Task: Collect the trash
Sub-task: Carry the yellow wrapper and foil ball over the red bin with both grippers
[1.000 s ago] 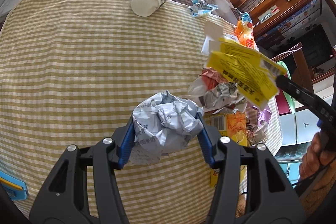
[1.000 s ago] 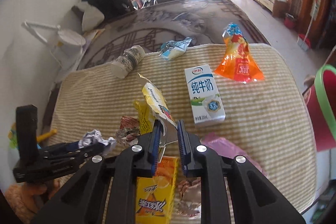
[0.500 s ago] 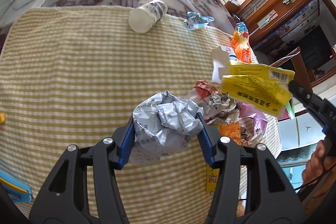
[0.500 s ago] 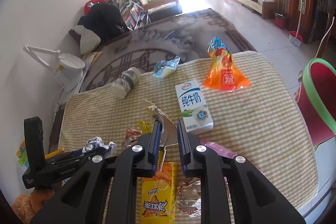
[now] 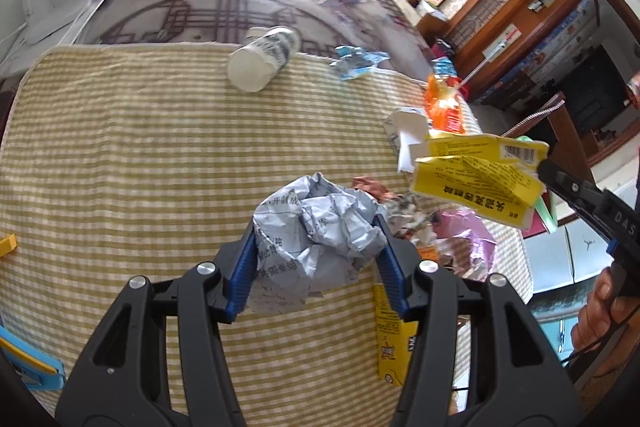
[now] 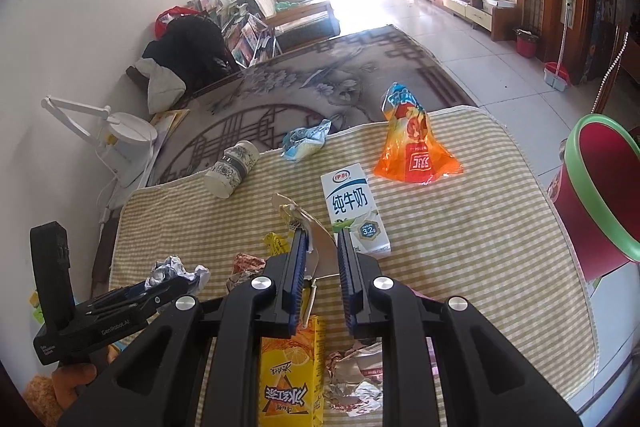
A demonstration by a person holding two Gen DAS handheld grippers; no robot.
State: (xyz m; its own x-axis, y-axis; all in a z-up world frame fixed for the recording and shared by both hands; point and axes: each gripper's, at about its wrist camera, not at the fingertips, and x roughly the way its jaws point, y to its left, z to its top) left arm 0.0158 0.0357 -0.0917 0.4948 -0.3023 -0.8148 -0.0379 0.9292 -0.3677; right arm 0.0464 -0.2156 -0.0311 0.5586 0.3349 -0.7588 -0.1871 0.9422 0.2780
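A crumpled grey printed paper ball hangs above the checked tablecloth, and my left gripper is shut on it, blue pads pressed into both sides. In the right wrist view the same left gripper shows at lower left with the paper ball. My right gripper is shut on a flattened yellow packet, seen edge-on there. The left wrist view shows that yellow packet held in the air at the right gripper's tip.
On the cloth lie a milk carton, an orange snack bag, a tipped paper cup, a blue wrapper, a yellow drink carton and foil scraps. A red bin with a green rim stands off the right edge.
Both grippers have risen with their loads. The yellow packet has lifted clear of the litter pile and turned edge-on in the right wrist view. The paper ball stays gripped.
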